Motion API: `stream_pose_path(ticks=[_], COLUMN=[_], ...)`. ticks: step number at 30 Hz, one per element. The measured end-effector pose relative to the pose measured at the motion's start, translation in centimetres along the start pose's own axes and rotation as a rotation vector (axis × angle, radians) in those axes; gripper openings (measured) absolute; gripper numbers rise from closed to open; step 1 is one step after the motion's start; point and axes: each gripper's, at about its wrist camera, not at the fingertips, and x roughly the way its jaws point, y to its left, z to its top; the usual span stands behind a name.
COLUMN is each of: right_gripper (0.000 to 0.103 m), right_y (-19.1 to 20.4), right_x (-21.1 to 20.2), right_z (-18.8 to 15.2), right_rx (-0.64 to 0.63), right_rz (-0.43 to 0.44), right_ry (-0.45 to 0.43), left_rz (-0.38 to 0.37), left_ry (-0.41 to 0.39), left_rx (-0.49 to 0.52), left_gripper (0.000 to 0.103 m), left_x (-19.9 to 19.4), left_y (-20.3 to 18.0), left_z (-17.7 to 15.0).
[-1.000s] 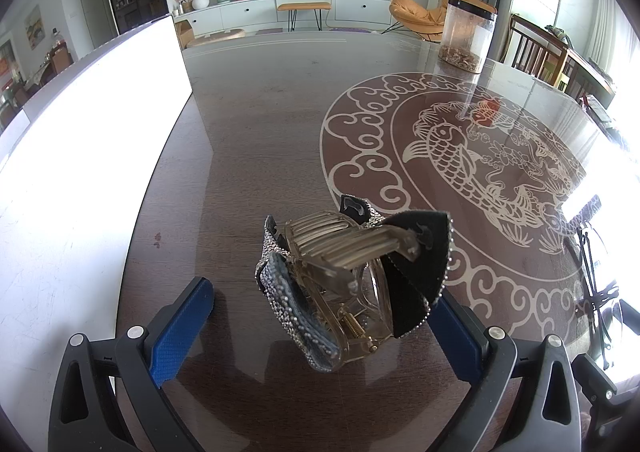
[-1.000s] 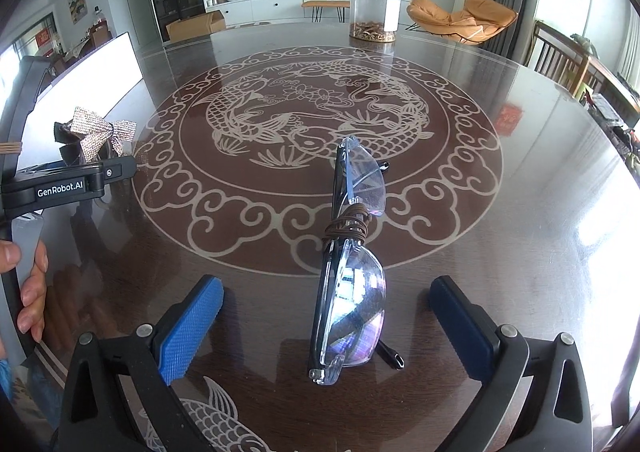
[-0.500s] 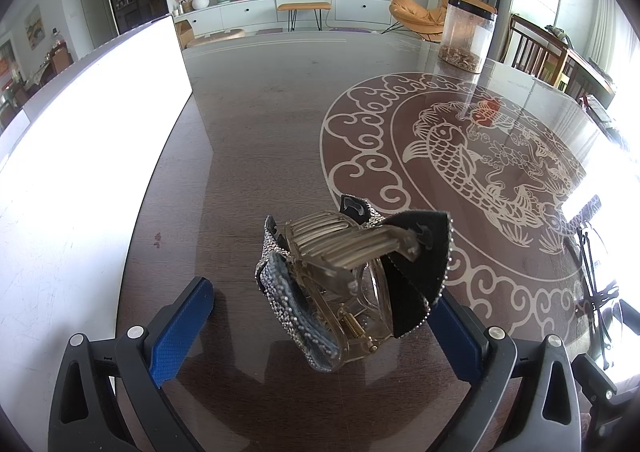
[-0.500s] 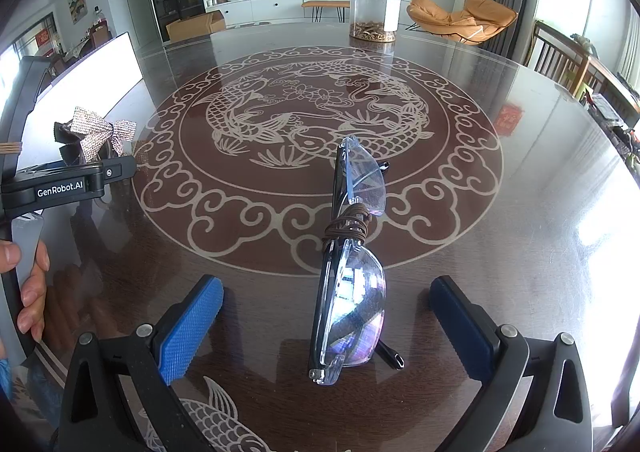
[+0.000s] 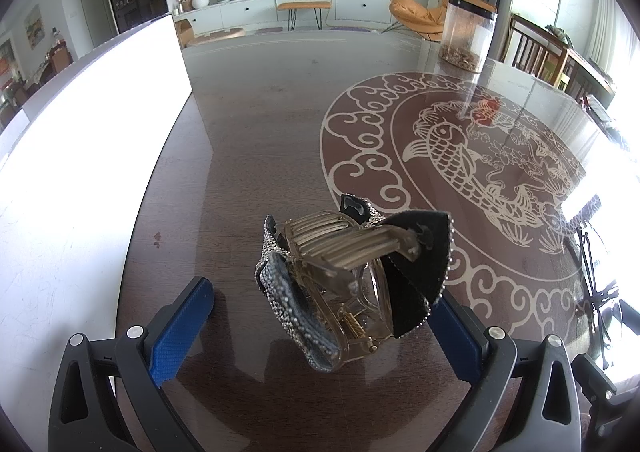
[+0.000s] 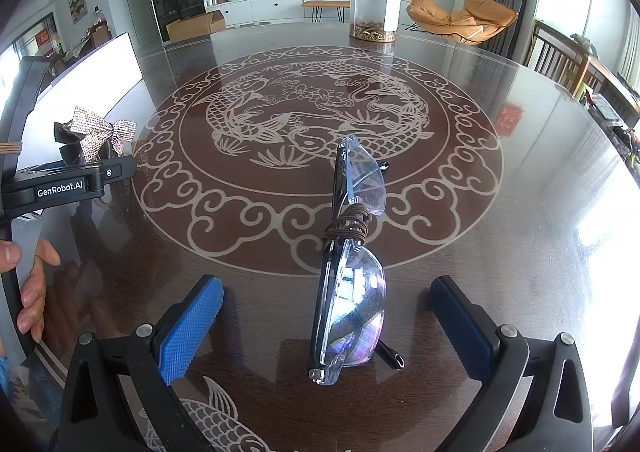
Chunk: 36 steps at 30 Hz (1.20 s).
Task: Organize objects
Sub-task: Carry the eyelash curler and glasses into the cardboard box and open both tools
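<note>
- Daylight is admitted from the right; strong glare is thrown across the glossy table [image 6: 560,192].
- The white panel [image 5: 80,180] is overexposed.
- Edges are bent and darkened by fisheye distortion.

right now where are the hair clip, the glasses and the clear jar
hair clip [image 5: 344,272], left wrist view, on its clear comb teeth
glasses [image 6: 352,312], right wrist view, on the near lens
clear jar [image 6: 374,8], right wrist view, on its wall

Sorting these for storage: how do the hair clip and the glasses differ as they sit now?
The hair clip is bulky, with a sparkly bow and toothed jaws; the glasses are slim, with clear lenses. The clip is bare; the glasses have a brown cord wound round their middle. Both rest on the table, each between open fingers: the clip at the left gripper, the glasses at the right gripper.
</note>
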Motion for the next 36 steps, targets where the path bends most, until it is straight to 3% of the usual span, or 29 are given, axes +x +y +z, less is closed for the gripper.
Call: stream_pose_path(ticks=[1,2,3,4,5,6,7,11,17,21,24,26,30,32,36], right_gripper=[0.103,0.103,0.103,0.095,0.082,0.043,0.026,0.026,0.026,0.026,0.026,0.026,0.026,0.026,0.027], right_y=[0.1,-0.1,-0.4,-0.9,-1.3,-1.7,-1.8,-2.4,-1.6,2.0,7.0,11.3,21.0,25.3,31.6], right_x=[0.0,0.0,0.0,-0.1,-0.2,-0.4,-0.4,-1.0,-5.5,-9.4,-12.1,-13.3,-14.1,-13.4,-10.4], right_z=[0.1,0.2,0.5,0.8,1.3,1.8,2.2,2.6,3.0,6.0,8.4,9.8,11.6,12.2,11.9], right_rx=[0.0,0.004,0.023,0.049,0.079,0.093,0.094,0.133,0.202,0.167,0.104,0.054,-0.076,-0.154,-0.265], right_rz=[0.003,0.012,0.035,0.064,0.094,0.096,0.091,0.128,0.206,0.28,0.397,0.489,0.649,0.667,0.643], right_ry=[0.002,0.009,0.019,0.026,0.029,0.029,0.041,0.081,0.021,-0.042,-0.079,-0.091,-0.071,-0.045,0.032], left_rz=[-0.016,-0.021,-0.022,-0.031,-0.03,-0.04,-0.057,-0.118,-0.195,-0.253,-0.2,-0.133,0.062,0.155,0.209], left_ry=[0.024,0.037,0.027,-0.012,-0.025,-0.03,-0.033,-0.068,-0.169,-0.228,-0.273,-0.262,-0.198,-0.159,-0.105], left_rx=[0.015,0.023,0.026,0.03,0.044,0.047,0.037,0.0,-0.011,-0.045,-0.063,-0.086,-0.143,-0.168,-0.234], left_gripper=[0.103,0.097,0.083,0.054,0.041,0.04,0.04,0.039,0.039,0.039,0.039,0.039,0.039,0.039,0.039], left_x=[0.0,0.0,-0.4,-1.1,-1.3,-1.6,-1.8,-4.1,-10.8,-16.1,-20.0,-20.9,-20.2,-19.2,-18.0], left_y=[-0.1,-0.1,-0.1,-0.1,-0.2,-0.1,0.1,0.8,1.5,4.4,8.6,12.1,18.9,21.5,24.7], left_z=[0.2,0.3,0.3,0.1,-0.1,-0.3,-0.5,-1.7,-2.2,-0.5,-0.4,-0.8,-2.4,-3.4,-4.8])
